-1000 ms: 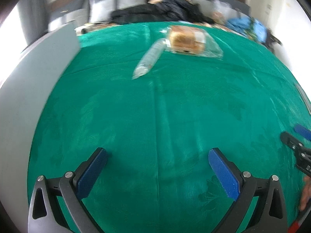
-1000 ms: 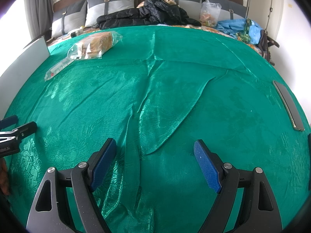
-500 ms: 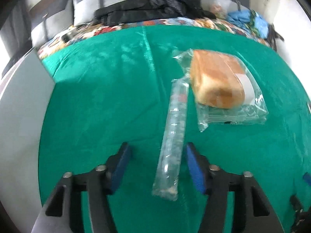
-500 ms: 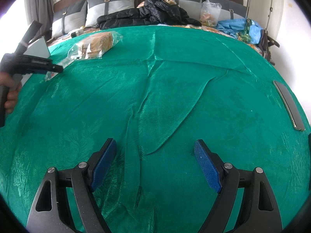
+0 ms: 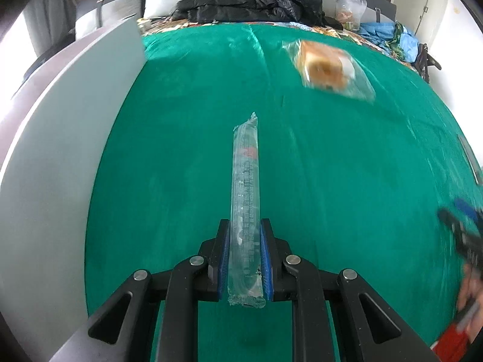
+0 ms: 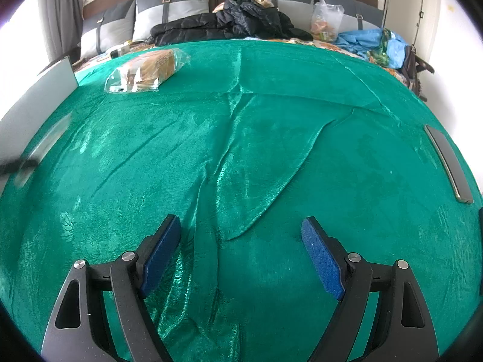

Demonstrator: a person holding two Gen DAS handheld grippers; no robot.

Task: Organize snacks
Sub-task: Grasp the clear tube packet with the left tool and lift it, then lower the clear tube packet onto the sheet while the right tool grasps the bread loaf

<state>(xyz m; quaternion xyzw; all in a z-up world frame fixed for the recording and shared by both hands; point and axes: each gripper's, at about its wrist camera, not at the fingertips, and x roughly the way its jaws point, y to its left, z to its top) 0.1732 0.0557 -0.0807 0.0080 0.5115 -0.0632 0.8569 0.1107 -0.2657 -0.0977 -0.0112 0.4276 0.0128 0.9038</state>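
Observation:
My left gripper (image 5: pixel 245 235) is shut on the near end of a long clear plastic snack sleeve (image 5: pixel 245 181), which sticks out forward above the green cloth (image 5: pixel 332 181). A bagged loaf of bread (image 5: pixel 324 68) lies far ahead to the right; in the right wrist view it (image 6: pixel 149 71) lies at the far left. My right gripper (image 6: pixel 241 242) is open and empty, low over the rumpled cloth. It shows blurred at the right edge of the left wrist view (image 5: pixel 459 226).
A grey flat panel (image 5: pixel 60 138) stands along the left side of the cloth and also shows in the right wrist view (image 6: pixel 39 90). A grey flat bar (image 6: pixel 449 163) lies at the right edge. Black jackets (image 6: pixel 229 24), pillows and bags sit behind.
My left gripper closed on the clear sleeve and lifted it off the cloth, away from the bread. The right gripper has not moved.

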